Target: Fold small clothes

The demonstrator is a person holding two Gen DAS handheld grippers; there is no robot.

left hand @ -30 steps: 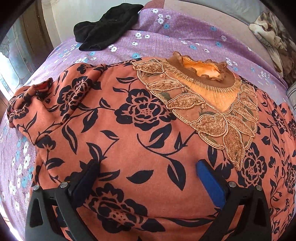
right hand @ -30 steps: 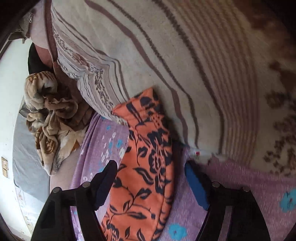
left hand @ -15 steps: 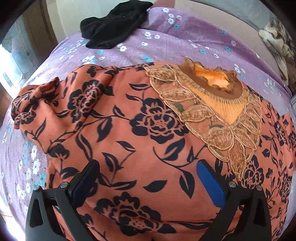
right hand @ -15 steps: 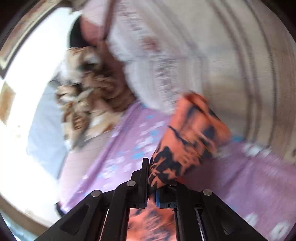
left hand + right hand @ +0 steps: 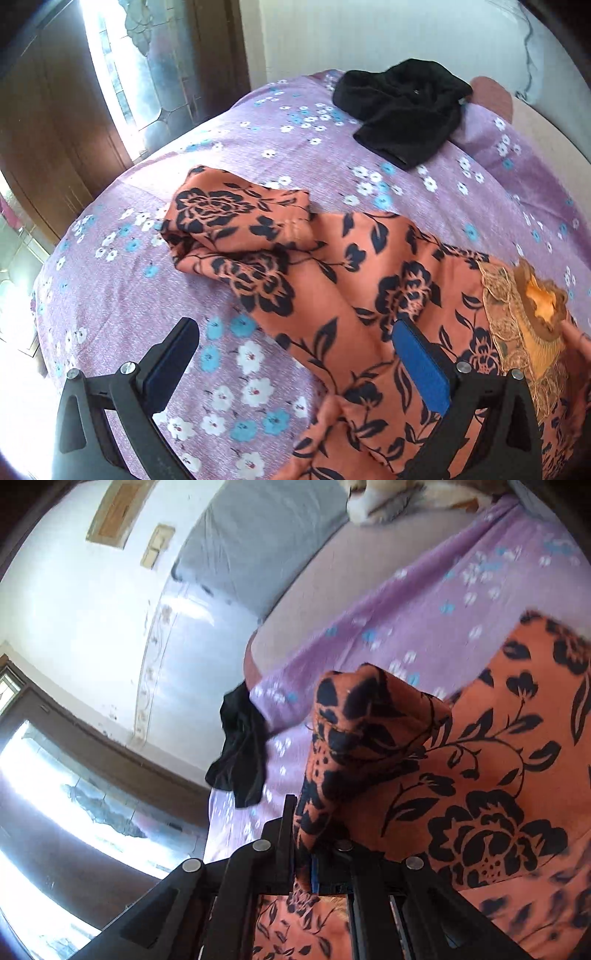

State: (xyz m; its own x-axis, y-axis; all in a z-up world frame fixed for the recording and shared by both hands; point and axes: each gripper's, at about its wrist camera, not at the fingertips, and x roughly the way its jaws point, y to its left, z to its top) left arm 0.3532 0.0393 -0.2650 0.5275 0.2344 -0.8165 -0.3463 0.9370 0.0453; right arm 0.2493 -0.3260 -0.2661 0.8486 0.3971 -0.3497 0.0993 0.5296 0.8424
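An orange garment with black flowers lies spread on the purple flowered bedsheet. Its gold embroidered neckline shows at the right of the left wrist view, and one sleeve lies bunched toward the left. My left gripper hovers open above the sleeve's base, with nothing between its fingers. My right gripper is shut on the other sleeve, which stands lifted in a bunch above the garment's body.
A black garment lies crumpled at the far side of the bed, also seen as a black garment in the right wrist view. A grey pillow leans at the wall. A wooden door and bright window stand beyond the bed.
The right gripper shut on the sleeve and swung it up and over toward the garment's body. The left gripper moved off the garment's front toward the other sleeve, staying open.
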